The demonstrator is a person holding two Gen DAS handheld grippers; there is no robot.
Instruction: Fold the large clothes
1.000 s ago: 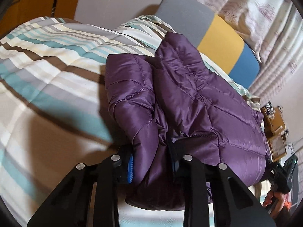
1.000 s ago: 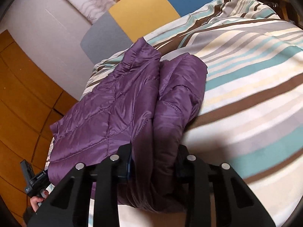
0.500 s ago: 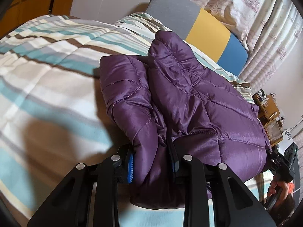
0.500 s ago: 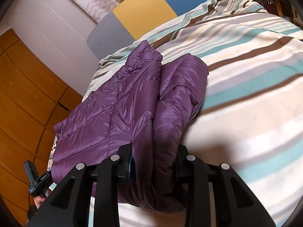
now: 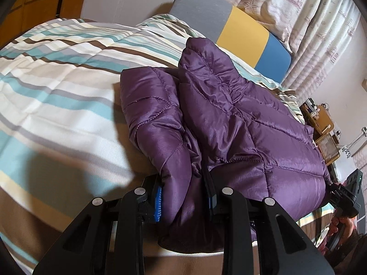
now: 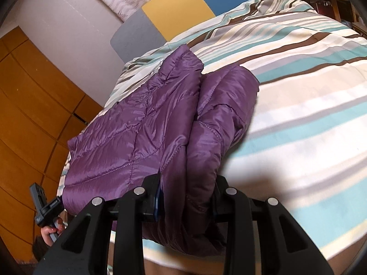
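A purple quilted puffer jacket (image 5: 240, 126) lies on a striped bed, folded lengthwise with a sleeve doubled along its outer side. My left gripper (image 5: 184, 193) is shut on a thick bunch of the jacket's near edge, blue pads pressing the fabric from both sides. At the other near corner, my right gripper (image 6: 185, 197) is likewise shut on the jacket (image 6: 142, 133). Each wrist view shows the other gripper held in a hand at the picture's edge: the right one (image 5: 346, 197), the left one (image 6: 43, 208).
The striped duvet (image 5: 57, 105) covers the bed. A grey, yellow and blue headboard (image 5: 240, 25) stands at the far end, with patterned curtains (image 5: 298, 6) behind. Wooden wardrobe panels (image 6: 27, 119) line one side. A cluttered wooden shelf (image 5: 321, 123) sits on the other.
Both grippers have slid sideways across the bed with the jacket in their grip. The jacket's fold looks the same and neither grip has changed.
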